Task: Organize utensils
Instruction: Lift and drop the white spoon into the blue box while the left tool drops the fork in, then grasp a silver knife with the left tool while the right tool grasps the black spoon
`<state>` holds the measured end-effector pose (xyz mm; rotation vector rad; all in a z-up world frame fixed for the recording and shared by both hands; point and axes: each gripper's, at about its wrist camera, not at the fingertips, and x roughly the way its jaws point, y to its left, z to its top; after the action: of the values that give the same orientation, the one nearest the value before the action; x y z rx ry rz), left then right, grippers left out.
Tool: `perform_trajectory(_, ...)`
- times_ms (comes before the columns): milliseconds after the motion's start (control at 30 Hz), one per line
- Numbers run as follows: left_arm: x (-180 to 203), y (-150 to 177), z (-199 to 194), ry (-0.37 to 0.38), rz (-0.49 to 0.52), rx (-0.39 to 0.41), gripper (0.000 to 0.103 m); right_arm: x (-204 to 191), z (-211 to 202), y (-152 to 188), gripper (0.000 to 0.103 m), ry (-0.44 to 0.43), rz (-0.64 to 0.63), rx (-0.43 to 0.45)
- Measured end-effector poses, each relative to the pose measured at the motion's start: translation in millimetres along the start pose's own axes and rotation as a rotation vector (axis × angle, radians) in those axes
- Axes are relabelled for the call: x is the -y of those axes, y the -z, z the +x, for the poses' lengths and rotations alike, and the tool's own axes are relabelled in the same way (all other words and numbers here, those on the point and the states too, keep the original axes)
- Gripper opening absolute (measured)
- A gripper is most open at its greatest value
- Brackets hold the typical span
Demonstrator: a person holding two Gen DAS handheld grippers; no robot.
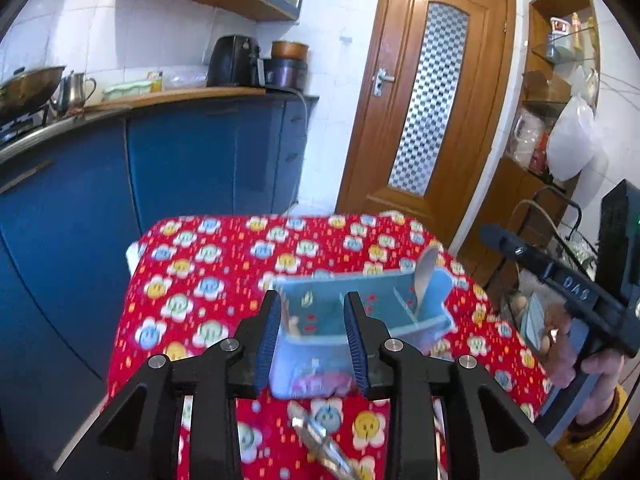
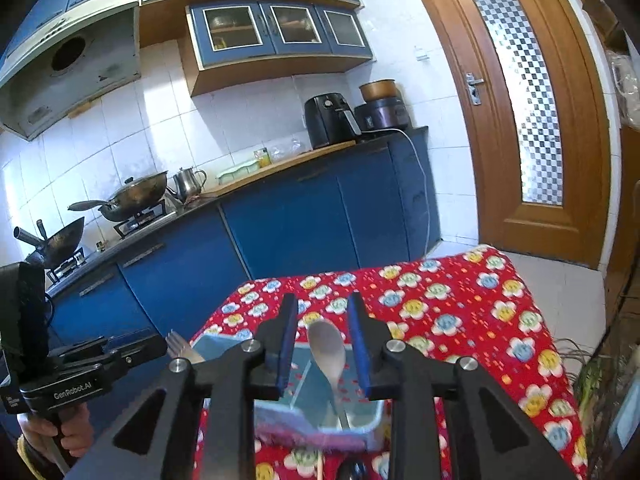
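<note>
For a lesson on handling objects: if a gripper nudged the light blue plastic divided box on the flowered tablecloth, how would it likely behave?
The light blue plastic divided box looks thin-walled, so probably light and easily slid. The red flowered tablecloth may bunch under it. The wooden spoon leaning above its rim might shift or tip it.

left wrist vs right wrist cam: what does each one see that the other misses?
Left wrist only: the right gripper from the side, shelves with bags, and utensils lying in front of the organizer.
Right wrist only: the range hood, two woks, a fork, and the left gripper.
Both: the blue organizer box, the spoon standing in it, the flowered tablecloth, the air fryer, and the door.
</note>
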<state>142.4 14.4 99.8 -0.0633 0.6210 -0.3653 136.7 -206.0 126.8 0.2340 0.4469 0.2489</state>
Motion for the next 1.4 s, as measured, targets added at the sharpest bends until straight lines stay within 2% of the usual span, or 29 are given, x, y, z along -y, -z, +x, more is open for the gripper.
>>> perform_trajectory(200,0,27,2,-0.03,-0.003,-0.109,0.033,0,-25,22,0.028,0.035,0.005,-0.067)
perform_trajectory(533,11,75,21,-0.014,-0.023,-0.294,0.033,14,-43,70,0.028,0.075,0.048,-0.211)
perform_trajectory(800,15,98,36,-0.003,-0.049,-0.427,0.033,22,-54,96,0.029,0.074,0.068,-0.262)
perform_trajectory(1100,19,108,52,-0.026,-0.07,-0.493,0.033,31,-59,105,0.032,0.063,0.09,-0.271)
perform_trajectory(1300,18,101,60,-0.005,-0.08,-0.503,0.033,36,-58,107,0.032,0.064,0.1,-0.273)
perform_trajectory(1400,16,97,67,0.015,-0.105,-0.484,0.033,38,-58,109,0.032,0.067,0.107,-0.274)
